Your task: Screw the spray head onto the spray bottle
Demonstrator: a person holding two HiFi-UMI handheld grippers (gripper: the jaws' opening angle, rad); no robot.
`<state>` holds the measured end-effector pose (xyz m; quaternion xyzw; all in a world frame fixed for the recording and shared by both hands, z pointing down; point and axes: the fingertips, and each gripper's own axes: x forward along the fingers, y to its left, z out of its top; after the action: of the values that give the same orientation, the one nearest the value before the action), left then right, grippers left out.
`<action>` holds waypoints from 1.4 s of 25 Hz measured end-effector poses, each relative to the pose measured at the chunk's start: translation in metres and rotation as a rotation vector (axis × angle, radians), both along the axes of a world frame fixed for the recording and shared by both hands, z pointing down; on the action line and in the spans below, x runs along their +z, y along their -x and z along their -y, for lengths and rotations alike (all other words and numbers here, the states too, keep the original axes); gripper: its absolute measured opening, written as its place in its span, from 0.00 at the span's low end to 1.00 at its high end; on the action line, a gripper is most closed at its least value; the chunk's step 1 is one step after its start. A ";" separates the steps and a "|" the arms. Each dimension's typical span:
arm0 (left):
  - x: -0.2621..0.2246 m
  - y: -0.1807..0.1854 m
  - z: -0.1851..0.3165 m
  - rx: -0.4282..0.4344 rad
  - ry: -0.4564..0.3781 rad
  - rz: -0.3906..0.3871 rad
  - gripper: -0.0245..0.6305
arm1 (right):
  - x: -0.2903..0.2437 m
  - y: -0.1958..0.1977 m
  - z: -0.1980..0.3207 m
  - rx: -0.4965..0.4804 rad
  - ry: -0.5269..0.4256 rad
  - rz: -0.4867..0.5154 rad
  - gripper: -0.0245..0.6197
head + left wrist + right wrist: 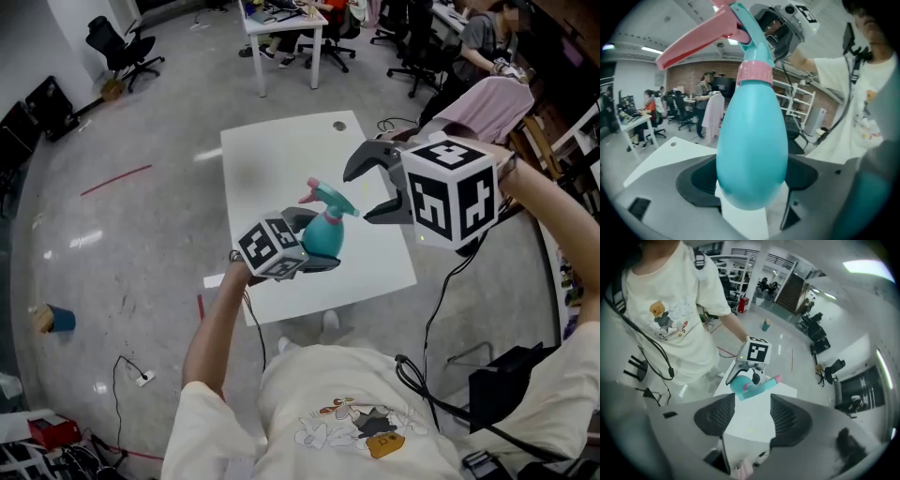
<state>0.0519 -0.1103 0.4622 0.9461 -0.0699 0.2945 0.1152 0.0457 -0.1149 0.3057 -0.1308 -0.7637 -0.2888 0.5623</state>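
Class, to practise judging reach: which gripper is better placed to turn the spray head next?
Right, probably. The right gripper is open and empty beside the spray head, while the left gripper is clamped on the bottle, steadying it.

A: The bottle (752,154)?
B: Smooth teal plastic, faintly shiny; its spray head (740,28) is pink and teal plastic.
A: The table (281,159)?
B: Matt white top. The floor (122,234) is glossy, polished grey.

In the left gripper view, the top edge cuts off the pink plastic spray head (701,40) on the teal egg-shaped plastic bottle (752,140).
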 end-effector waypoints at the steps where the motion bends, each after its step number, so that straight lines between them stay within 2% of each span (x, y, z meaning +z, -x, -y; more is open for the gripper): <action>1: -0.001 0.002 -0.009 0.087 0.018 -0.015 0.66 | -0.004 0.003 -0.003 -0.044 -0.023 0.012 0.38; 3: -0.004 0.004 -0.028 0.244 0.078 -0.048 0.66 | -0.009 0.006 -0.009 -0.150 -0.085 0.017 0.38; 6: -0.005 0.008 -0.048 0.402 0.165 -0.056 0.66 | -0.007 0.006 -0.019 -0.323 -0.191 -0.013 0.38; 10: -0.011 0.010 -0.071 0.573 0.192 -0.068 0.66 | -0.001 0.010 -0.039 -0.425 -0.175 -0.027 0.38; 13: -0.018 0.008 -0.085 0.652 0.209 -0.097 0.66 | 0.007 0.011 -0.053 -0.473 -0.151 -0.048 0.38; 19: -0.009 0.001 -0.095 0.723 0.178 -0.041 0.66 | 0.031 0.010 -0.068 -0.566 -0.154 -0.112 0.38; 22: -0.009 -0.001 -0.098 0.746 0.163 -0.019 0.66 | 0.041 0.007 -0.075 -0.588 -0.126 -0.145 0.38; 26: -0.010 -0.003 -0.099 0.756 0.138 0.000 0.66 | 0.049 0.006 -0.082 -0.599 -0.084 -0.178 0.37; 30: -0.007 -0.003 -0.097 0.761 0.116 0.027 0.66 | 0.052 0.006 -0.081 -0.598 -0.059 -0.200 0.29; 35: -0.006 -0.003 -0.095 0.744 0.083 0.048 0.66 | 0.053 0.003 -0.085 -0.585 -0.030 -0.227 0.25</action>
<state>0.0547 -0.0152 0.4565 0.8941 0.2880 0.3410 0.0370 0.0427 -0.0300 0.3588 -0.3680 -0.6218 -0.4332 0.5388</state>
